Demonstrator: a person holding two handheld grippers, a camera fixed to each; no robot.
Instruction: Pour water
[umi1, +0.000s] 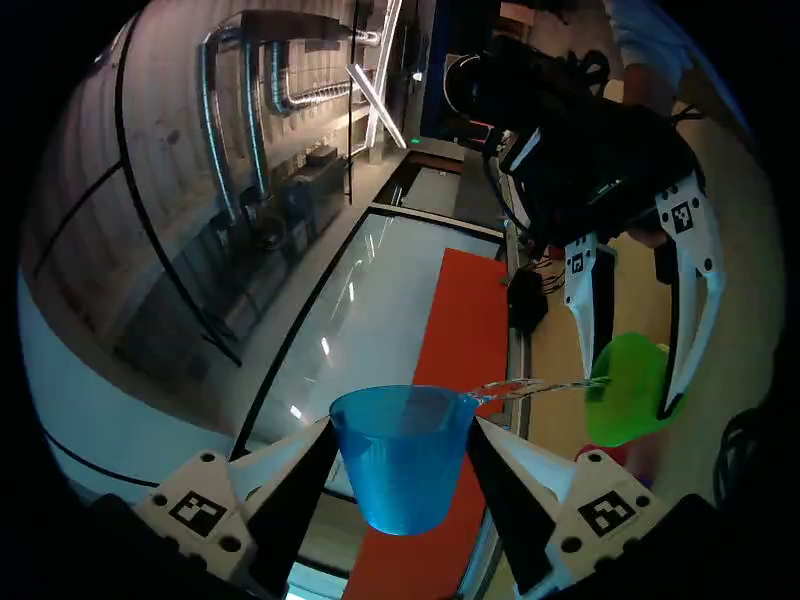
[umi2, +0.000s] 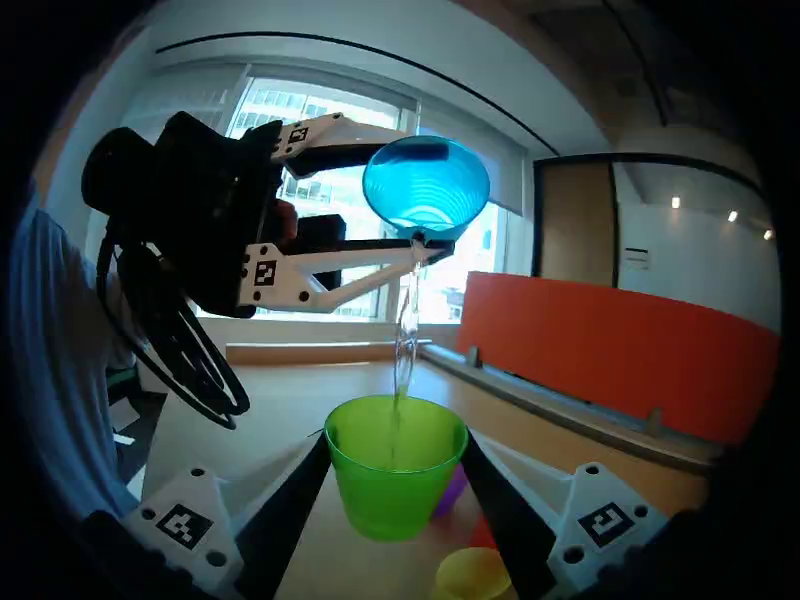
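Note:
My left gripper (umi1: 403, 450) is shut on a blue cup (umi1: 403, 458), which is tipped on its side. A thin stream of water (umi1: 520, 387) runs from its rim into a green cup (umi1: 630, 388). My right gripper (umi2: 397, 465) is shut on that green cup (umi2: 396, 478) and holds it upright below. In the right gripper view the blue cup (umi2: 426, 188) shows its open mouth up high in the left gripper (umi2: 400, 190), with the water (umi2: 405, 340) falling straight down. In the left gripper view the right gripper (umi1: 640, 385) holds the green cup at the right.
An orange partition (umi2: 640, 350) runs along the wooden table's (umi2: 290, 400) far side. A yellow cup (umi2: 473, 573) and a purple one (umi2: 452, 490) stand on the table under the green cup. A person's sleeve (umi2: 55, 400) and black cables (umi2: 190, 360) are at the left.

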